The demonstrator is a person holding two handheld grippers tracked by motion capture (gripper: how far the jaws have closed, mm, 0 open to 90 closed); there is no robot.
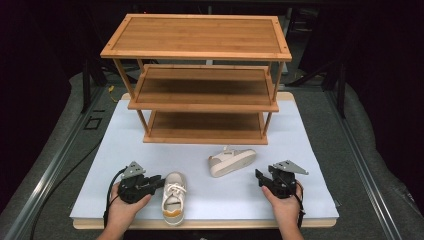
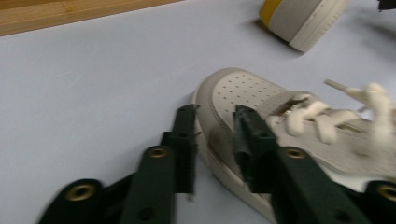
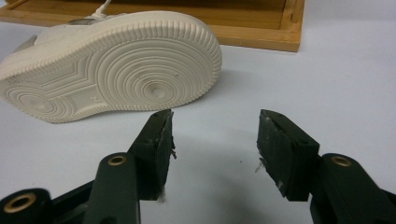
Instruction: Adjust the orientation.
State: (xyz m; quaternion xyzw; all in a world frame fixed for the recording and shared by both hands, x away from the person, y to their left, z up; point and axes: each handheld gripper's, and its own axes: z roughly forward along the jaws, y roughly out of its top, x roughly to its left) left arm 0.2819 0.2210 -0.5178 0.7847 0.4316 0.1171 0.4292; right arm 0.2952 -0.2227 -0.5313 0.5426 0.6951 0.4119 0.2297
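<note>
Nearest the person, the left gripper (image 1: 159,182) sits at the side of the upright shoe (image 1: 173,197) on the white worktop (image 1: 125,150), jaws parted astride the sidewall near the toe (image 2: 236,91), pads not visibly pressing; it looks like a release or a re-grip. The right gripper (image 1: 261,179) hangs spread and empty. Just beyond, the second shoe (image 1: 231,161) lies tipped on its side, sole (image 3: 116,65) toward that gripper. Farther back stands the empty wooden rack (image 1: 200,75). Next: clamp a shoe firmly and lift it toward a shelf.
</note>
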